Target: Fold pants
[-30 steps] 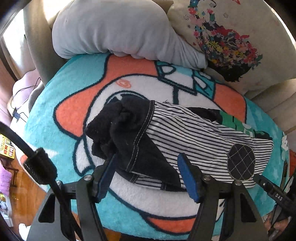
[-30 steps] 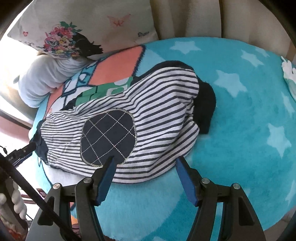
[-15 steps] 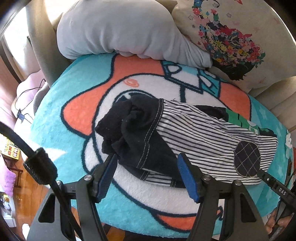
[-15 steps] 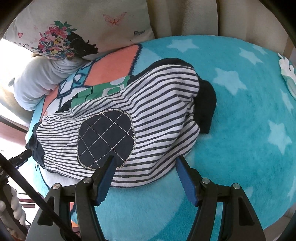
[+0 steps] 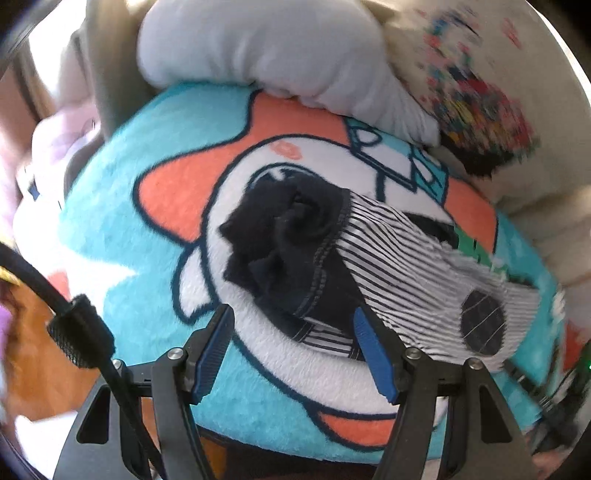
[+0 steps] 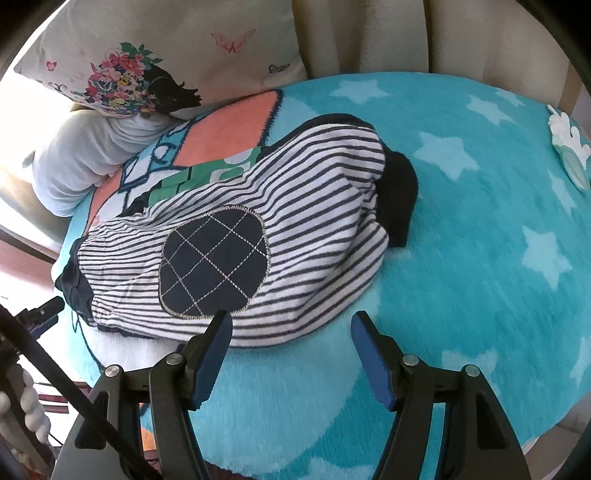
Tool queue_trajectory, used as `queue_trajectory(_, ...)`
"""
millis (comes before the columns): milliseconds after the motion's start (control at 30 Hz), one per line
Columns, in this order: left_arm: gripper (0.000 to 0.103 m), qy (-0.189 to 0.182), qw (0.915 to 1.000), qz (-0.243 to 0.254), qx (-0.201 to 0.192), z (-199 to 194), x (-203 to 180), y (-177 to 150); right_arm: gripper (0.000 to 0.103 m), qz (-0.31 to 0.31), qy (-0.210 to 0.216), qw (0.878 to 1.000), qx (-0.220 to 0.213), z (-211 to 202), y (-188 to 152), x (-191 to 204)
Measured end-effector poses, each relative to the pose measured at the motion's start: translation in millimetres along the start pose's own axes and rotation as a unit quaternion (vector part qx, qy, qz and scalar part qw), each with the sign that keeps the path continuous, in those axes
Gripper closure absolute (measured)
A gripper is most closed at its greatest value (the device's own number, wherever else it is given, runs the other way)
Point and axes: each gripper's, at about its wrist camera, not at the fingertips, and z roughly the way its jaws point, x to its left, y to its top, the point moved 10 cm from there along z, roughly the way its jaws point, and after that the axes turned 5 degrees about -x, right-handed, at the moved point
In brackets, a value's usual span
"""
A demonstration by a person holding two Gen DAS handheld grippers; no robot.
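Observation:
Small striped pants [image 6: 295, 236] with a dark quilted oval patch [image 6: 214, 262] lie folded in a bundle on a turquoise cartoon blanket [image 6: 480, 258]. In the left wrist view the pants [image 5: 388, 258] show their bunched dark waistband [image 5: 288, 240] nearest me. My left gripper [image 5: 293, 347] is open and empty, just short of the waistband end. My right gripper [image 6: 290, 347] is open and empty, hovering at the pants' near striped edge. The left gripper's tip [image 6: 44, 314] shows at the far left of the right wrist view.
A grey pillow [image 5: 280, 55] and a floral cushion [image 6: 155, 62] lie at the back of the blanket. A beige seat back [image 6: 388, 33] stands behind. The blanket's edge [image 5: 258, 435] drops off close to the left gripper.
Both grippers have pulled back from the pants, staying open. The left wrist view has swung and blurred; the pants look smaller and further away. The pants have not moved.

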Motion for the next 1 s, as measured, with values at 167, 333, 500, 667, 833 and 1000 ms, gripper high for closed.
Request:
queue_trajectory(167,0.037,-0.09,0.99,-0.1,0.041,3,17,-9,0.032,0.034,0.033,0.999,0.004,-5,-7,-6)
queue_trajectory(333,0.039,-0.171,0.9702,-0.145,0.09,12,-3,-24,0.032,0.094,0.075,0.993,0.013,-3,-8,-10)
queue_trajectory(500,0.054,-0.195,0.9627,-0.146,0.118,22,-23,-31,0.034,0.138,0.092,0.986,0.017,0,-2,-16)
queue_trajectory(667,0.055,-0.23,0.9563,-0.137,0.116,17,-45,-19,0.041,0.149,0.1,0.984,0.013,-3,3,-14)
queue_trajectory(833,0.055,-0.235,0.9496,-0.142,0.152,38,-57,-22,0.041,0.173,0.115,0.978,0.017,-2,-1,-15)
queue_trajectory(1000,0.055,-0.195,0.9557,-0.135,0.175,58,-57,-31,0.041,0.169,0.112,0.979,0.013,-5,-2,-13)
